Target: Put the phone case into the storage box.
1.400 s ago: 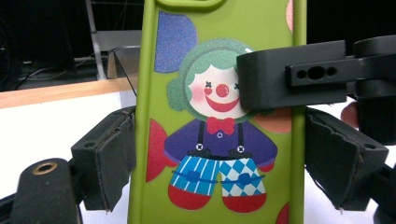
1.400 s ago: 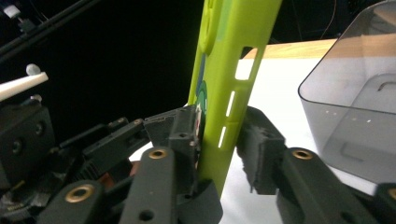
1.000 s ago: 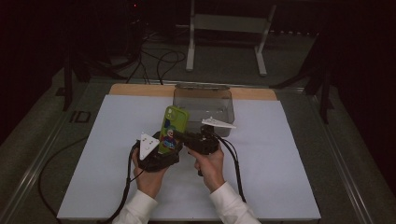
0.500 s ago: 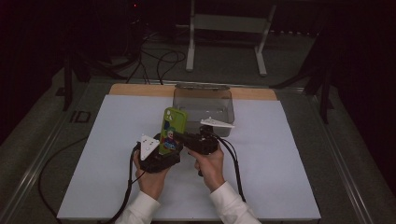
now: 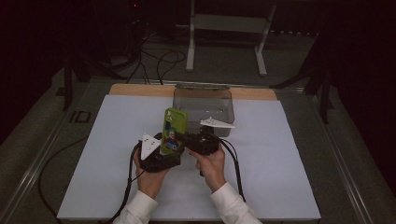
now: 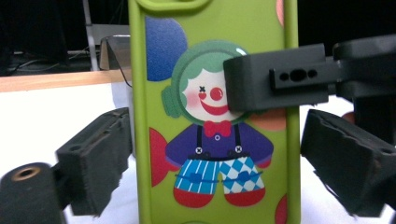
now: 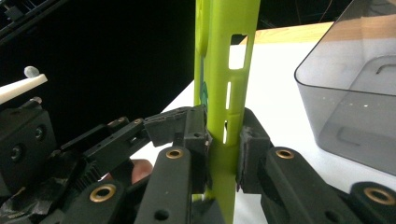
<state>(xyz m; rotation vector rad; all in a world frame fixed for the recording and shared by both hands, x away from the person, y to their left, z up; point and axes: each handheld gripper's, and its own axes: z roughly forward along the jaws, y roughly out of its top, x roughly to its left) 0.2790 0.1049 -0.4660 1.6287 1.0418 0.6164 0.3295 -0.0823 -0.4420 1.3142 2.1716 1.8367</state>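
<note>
Clamping the phone case (image 7: pixel 224 93), the right claw (image 7: pixel 223 140) grips; left claw (image 6: pixel 210 158) just opened.

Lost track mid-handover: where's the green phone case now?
Upright mid-table in the high view, the green phone case is clamped by the right hand-held gripper, just before the grey bin.

both hands sit close together, forearms coming from below. the left gripper (image 6: pixel 212 154) has just been opening, its pads apparently apart. the right gripper (image 7: pixel 223 140) is clamped.
</note>
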